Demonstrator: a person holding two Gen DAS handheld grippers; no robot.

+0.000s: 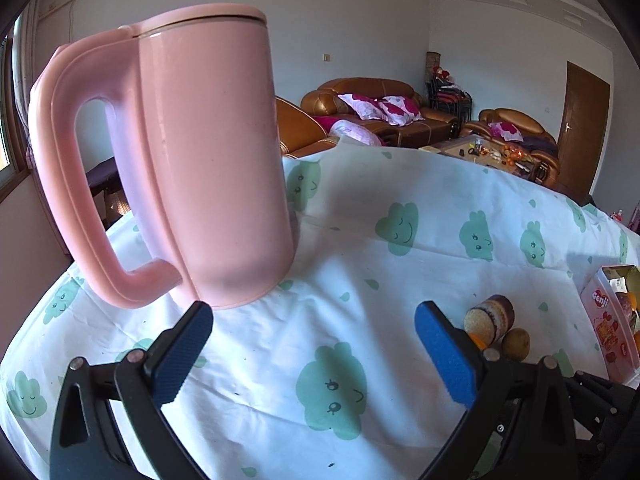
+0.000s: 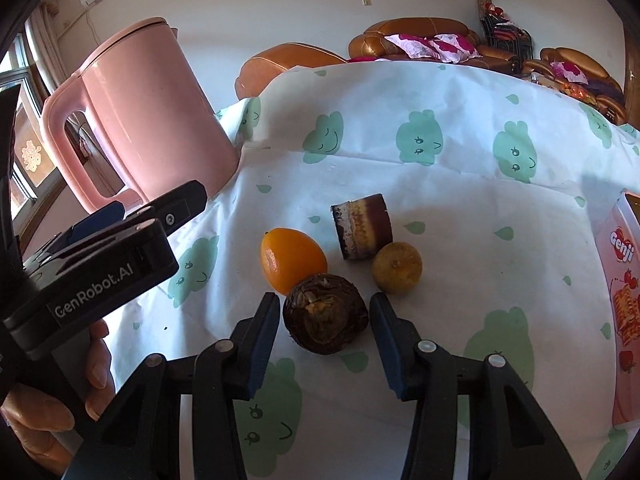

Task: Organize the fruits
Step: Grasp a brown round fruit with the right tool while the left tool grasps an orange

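Bright window daylight from left; sharp; fisheye-bent, dark corners.

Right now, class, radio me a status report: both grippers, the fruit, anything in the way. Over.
Left gripper open, empty, facing the pink kettle. Right gripper straddling the dark brown fruit, small gaps showing at the pads. Orange close behind it. Over.

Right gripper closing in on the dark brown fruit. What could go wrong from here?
1. The dark round fruit sits between the right gripper pads with gaps on both sides; its rounded shape may squirt out as they close.
2. It touches the orange fruit, which could roll if nudged.
3. The yellow fruit lies just beyond the right-hand pad and may get bumped.
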